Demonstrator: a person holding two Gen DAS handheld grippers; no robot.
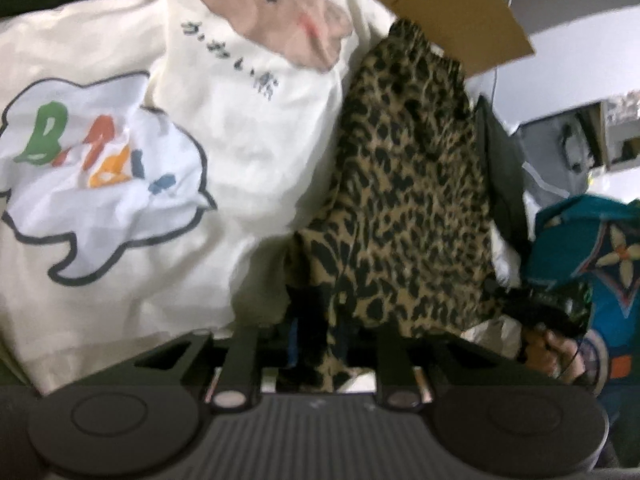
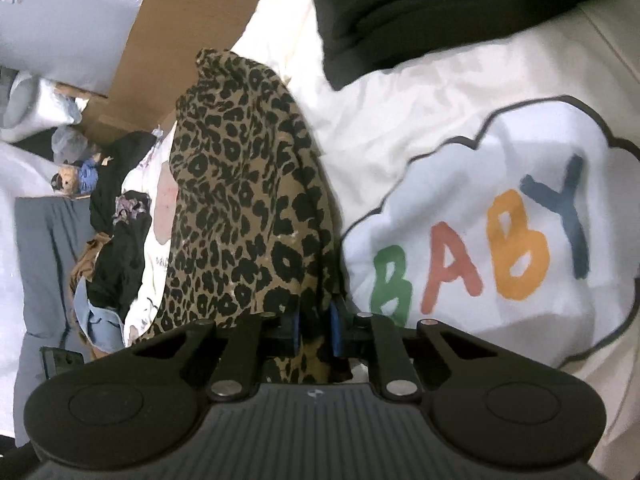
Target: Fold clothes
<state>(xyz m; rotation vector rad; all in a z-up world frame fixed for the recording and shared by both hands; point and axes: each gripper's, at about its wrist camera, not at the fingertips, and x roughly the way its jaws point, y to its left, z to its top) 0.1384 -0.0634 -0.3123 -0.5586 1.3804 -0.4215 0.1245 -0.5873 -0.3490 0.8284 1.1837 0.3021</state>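
Garment: a leopard-print garment (image 2: pixel 244 184) is laid over a cream BABY-print top (image 2: pixel 480 216), its long axis running away from both claws.
Right claw (image 2: pixel 314 328): narrowed, its blue pads (image 2: pixel 335 332) pressed on the near leopard hem.
Left claw (image 1: pixel 316 344): partly parted; the hem is seen between its fingers, but contact cannot be told through the blur.
Nearer hand: judged equal, both at the near edge.
Next move: judged a fold along that axis.
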